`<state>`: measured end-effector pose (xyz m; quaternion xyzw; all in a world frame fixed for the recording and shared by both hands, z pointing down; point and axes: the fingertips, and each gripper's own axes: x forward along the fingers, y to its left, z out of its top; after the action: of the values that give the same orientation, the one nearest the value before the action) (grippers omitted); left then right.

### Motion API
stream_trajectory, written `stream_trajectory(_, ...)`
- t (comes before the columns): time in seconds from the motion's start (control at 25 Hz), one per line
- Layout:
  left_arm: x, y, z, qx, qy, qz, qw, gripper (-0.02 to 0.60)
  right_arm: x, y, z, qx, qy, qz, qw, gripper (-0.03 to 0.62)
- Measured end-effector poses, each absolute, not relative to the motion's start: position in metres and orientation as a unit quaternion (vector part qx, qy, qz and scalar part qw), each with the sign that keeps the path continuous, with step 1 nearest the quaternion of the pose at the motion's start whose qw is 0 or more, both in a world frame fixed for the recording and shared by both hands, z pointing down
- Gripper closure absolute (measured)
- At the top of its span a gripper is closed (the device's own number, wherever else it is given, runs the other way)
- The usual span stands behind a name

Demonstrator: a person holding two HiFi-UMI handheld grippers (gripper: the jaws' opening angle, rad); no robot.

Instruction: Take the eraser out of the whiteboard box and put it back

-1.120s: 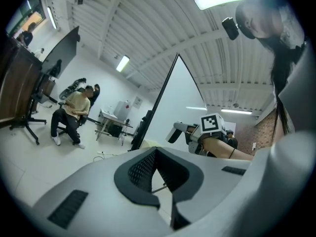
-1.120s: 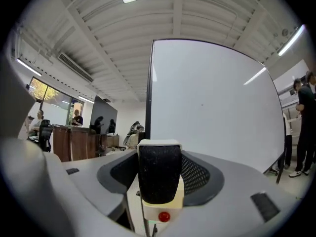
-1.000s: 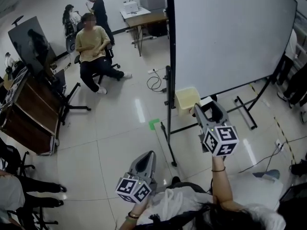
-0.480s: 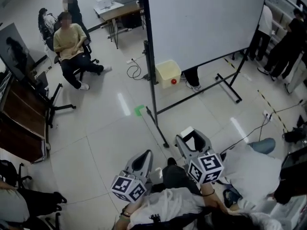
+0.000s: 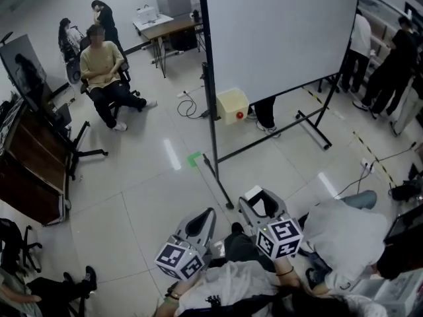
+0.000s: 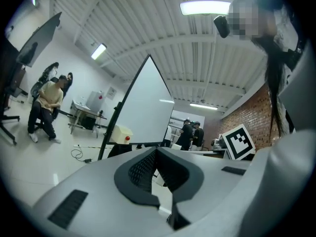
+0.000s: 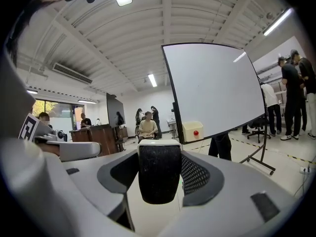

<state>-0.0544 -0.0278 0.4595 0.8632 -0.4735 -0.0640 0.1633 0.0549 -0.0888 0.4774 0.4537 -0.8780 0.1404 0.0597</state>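
My right gripper (image 5: pixel 255 196) is shut on the eraser (image 7: pixel 159 174), a black felt block with a white back, whose white top shows between the jaws as the eraser (image 5: pixel 253 193) in the head view. The whiteboard box (image 5: pixel 232 105), cream with a red dot, hangs at the lower left corner of the whiteboard (image 5: pixel 277 32), well ahead of both grippers. From the right gripper view the box (image 7: pixel 193 131) is far beyond the eraser. My left gripper (image 5: pixel 201 216) is low beside my body, its jaws closed together and holding nothing; the box (image 6: pixel 121 132) is distant there too.
The whiteboard's black stand and feet (image 5: pixel 310 121) spread over the tiled floor. A seated person (image 5: pixel 102 68) is at the back left beside a dark desk (image 5: pixel 33 170). People stand at the right (image 5: pixel 390 65). A green tape mark (image 5: pixel 193 158) and a cable (image 5: pixel 188 105) lie on the floor.
My right gripper has come away from the box, down and back toward my body, with the eraser in its jaws. The left gripper shifted a little. The box now looks farther off.
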Motion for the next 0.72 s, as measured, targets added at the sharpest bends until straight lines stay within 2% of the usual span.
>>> stream_trajectory(0.24,-0.062,-0.025,0.461,0.862,-0.482,-0.041,0.148,0.592,0.048,-0.089,0.476,0.445,-0.883,0.135,0.059,0.333)
stream_trajectory(0.4,-0.068,-0.03,0.458,0.847,-0.501,-0.077,0.159,0.594,0.047,-0.087,0.477,0.442,-0.884,0.138,0.06,0.333)
stream_trajectory(0.72,-0.064,-0.032,0.469,0.85,-0.492,-0.057,0.178,0.594,0.054,-0.087,0.485,0.453,-0.877,0.15,0.064,0.333)
